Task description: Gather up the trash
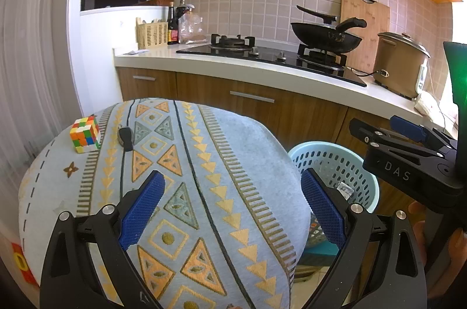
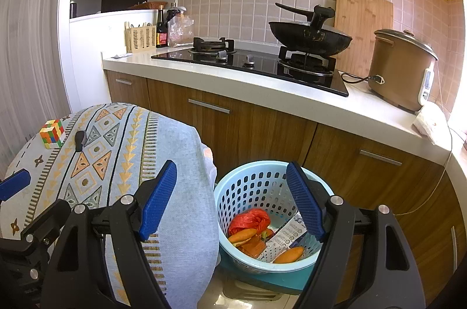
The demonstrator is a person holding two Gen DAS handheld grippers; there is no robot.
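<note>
A light blue perforated basket (image 2: 256, 183) stands on the floor beside the table and holds trash: a red crumpled bag (image 2: 249, 220), orange peel pieces (image 2: 289, 255) and a white printed wrapper (image 2: 287, 236). The basket also shows in the left wrist view (image 1: 329, 163). My right gripper (image 2: 233, 201) is open and empty, above the basket's left rim. My left gripper (image 1: 233, 209) is open and empty over the patterned tablecloth (image 1: 181, 163). The right gripper also shows at the right of the left wrist view (image 1: 408, 151).
A Rubik's cube (image 1: 85, 135) and a black car key (image 1: 125, 137) lie on the table's far left. Behind is a kitchen counter (image 2: 262, 87) with a gas hob, a black wok (image 2: 309, 37), a brown rice cooker (image 2: 400, 69) and wooden cabinets below.
</note>
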